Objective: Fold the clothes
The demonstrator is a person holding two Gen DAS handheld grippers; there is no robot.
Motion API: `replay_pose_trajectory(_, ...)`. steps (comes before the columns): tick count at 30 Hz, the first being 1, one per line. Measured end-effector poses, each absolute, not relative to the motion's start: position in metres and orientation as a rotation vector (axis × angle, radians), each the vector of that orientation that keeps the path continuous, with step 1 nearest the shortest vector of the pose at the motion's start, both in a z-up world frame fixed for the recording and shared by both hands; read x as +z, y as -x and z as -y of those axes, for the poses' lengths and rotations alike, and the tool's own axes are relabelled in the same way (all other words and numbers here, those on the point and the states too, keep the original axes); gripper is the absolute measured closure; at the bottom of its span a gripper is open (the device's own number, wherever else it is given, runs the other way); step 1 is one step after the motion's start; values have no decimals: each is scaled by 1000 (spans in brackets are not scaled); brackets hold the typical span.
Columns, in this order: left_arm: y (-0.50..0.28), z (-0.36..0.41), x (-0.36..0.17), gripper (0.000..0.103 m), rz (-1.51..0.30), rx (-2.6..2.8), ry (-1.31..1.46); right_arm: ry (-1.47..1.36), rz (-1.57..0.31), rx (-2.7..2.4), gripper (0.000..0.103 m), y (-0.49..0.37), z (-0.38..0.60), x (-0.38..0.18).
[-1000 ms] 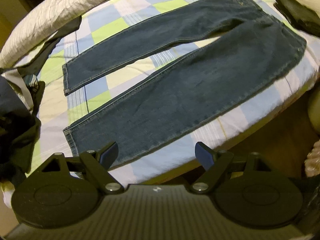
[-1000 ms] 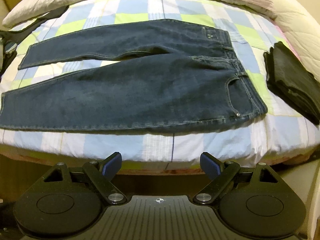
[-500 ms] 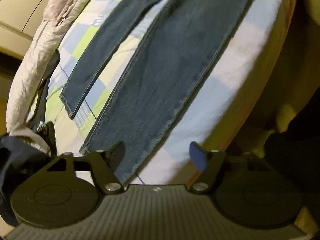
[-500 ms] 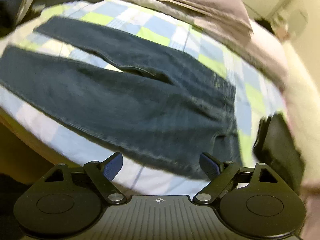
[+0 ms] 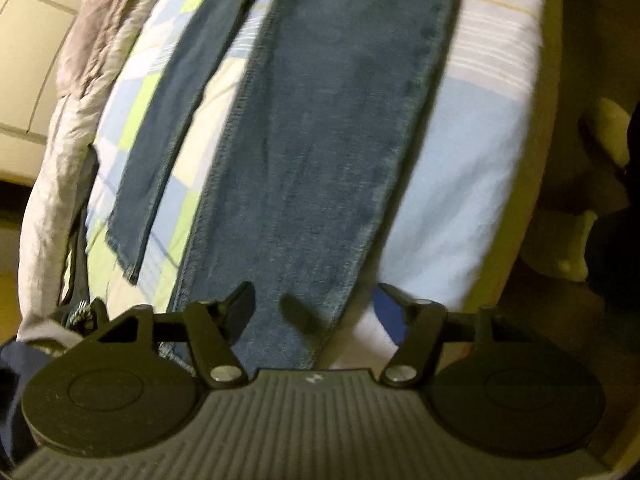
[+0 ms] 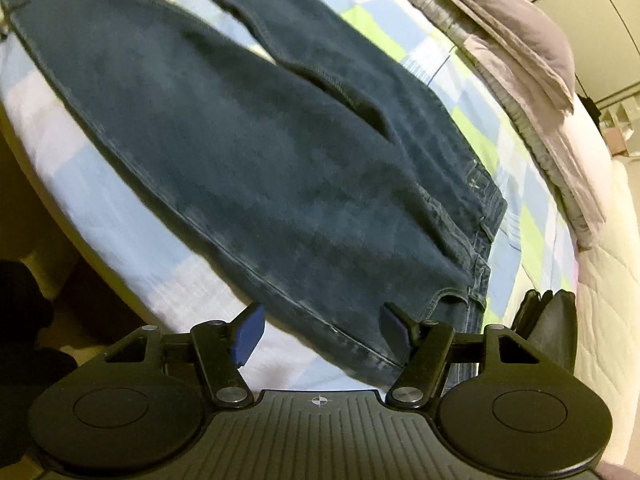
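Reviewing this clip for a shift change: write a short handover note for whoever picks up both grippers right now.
Left gripper: open, empty, at the hem end of the near leg of the jeans.
Right gripper: open, empty, at the waistband corner near the bed edge.
Jeans lie flat on the checked sheet, legs apart; a dark folded garment sits beside the waistband.
Done: jeans spread out.
Left: grip both ends, likely fold one leg over the other, then fold lengthwise. No fold made yet.
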State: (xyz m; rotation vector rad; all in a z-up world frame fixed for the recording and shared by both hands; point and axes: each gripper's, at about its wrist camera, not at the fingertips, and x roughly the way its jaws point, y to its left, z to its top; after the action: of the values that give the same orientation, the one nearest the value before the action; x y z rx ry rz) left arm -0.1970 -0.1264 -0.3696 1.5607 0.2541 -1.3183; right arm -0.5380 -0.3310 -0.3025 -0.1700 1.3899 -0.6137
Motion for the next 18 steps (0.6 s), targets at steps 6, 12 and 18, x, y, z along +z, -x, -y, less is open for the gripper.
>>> replay_pose_trajectory(6, 202, 141, -372, 71, -281, -1220, -1595, 264, -1411, -568, 36, 568, 357, -329)
replay_pose_trajectory(12, 213, 160, -363, 94, -405, -1086, -1533, 502, -1400, -436, 36, 613, 380, -369)
replay_pose_trajectory(18, 220, 170, -358, 95, -460, -983, -1521, 679, -1305, -288, 36, 660, 399, -397)
